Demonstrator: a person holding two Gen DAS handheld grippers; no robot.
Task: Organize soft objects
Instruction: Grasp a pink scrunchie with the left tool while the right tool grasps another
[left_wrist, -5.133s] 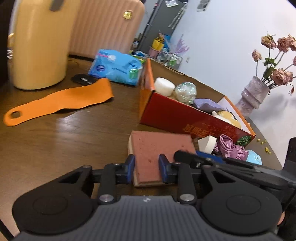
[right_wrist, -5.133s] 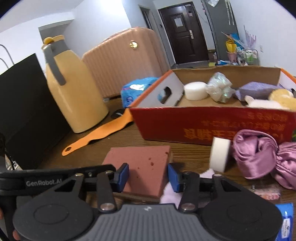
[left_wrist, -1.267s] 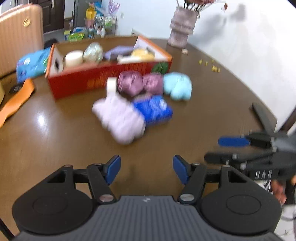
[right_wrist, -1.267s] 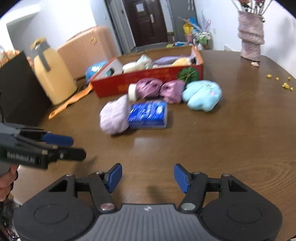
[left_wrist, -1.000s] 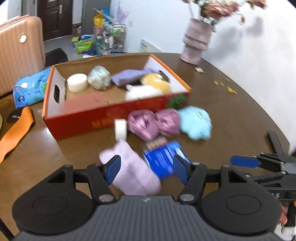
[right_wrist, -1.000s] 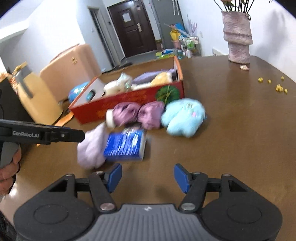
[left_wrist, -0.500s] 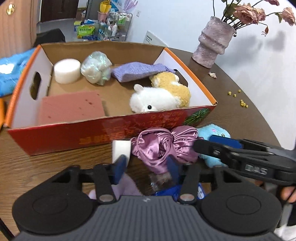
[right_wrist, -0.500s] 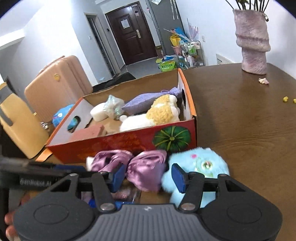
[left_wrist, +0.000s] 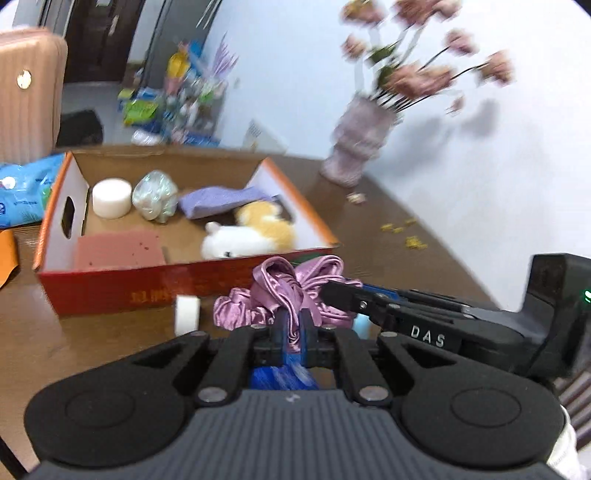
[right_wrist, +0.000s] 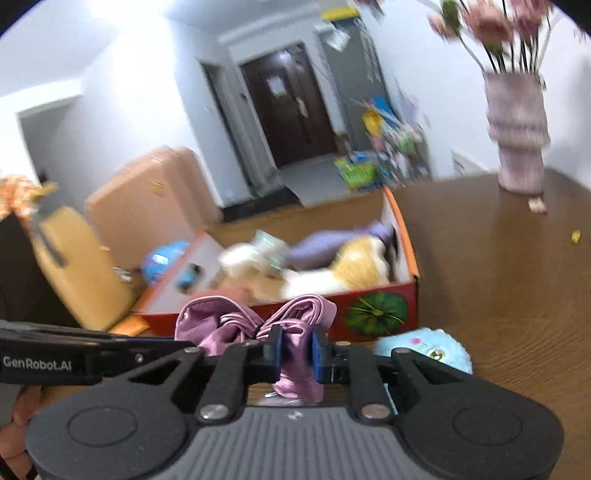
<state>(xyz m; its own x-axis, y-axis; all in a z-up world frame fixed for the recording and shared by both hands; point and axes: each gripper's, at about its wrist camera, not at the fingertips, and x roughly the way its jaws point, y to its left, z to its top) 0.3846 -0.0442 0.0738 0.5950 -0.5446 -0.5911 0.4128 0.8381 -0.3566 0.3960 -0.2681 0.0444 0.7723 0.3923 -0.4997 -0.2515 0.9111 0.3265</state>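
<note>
A purple satin cloth (left_wrist: 284, 291) is bunched up in front of the red cardboard box (left_wrist: 147, 291). My left gripper (left_wrist: 291, 328) is shut on its left part and my right gripper (right_wrist: 295, 350) is shut on the same purple satin cloth (right_wrist: 229, 321), which is lifted a little off the table. My right gripper also shows from the side in the left wrist view (left_wrist: 332, 290). The box holds a pink sponge (left_wrist: 118, 247), a white round sponge (left_wrist: 110, 197), a clear wrapped ball (left_wrist: 155, 195), a lavender cloth (left_wrist: 221, 197) and a white and yellow plush (left_wrist: 251, 232).
A white foam block (left_wrist: 187, 314) stands by the box front. A light blue plush (right_wrist: 424, 349) and a blue packet (left_wrist: 284, 376) lie on the brown table (right_wrist: 498, 277) under my grippers. A vase of flowers (right_wrist: 517, 133) stands at the far right. A yellow jug (right_wrist: 74, 273) stands at the left.
Both grippers have closed on the purple satin cloth and raised it slightly. Earlier, the pink sponge went from the table into the box and both grippers swung back in from a distance.
</note>
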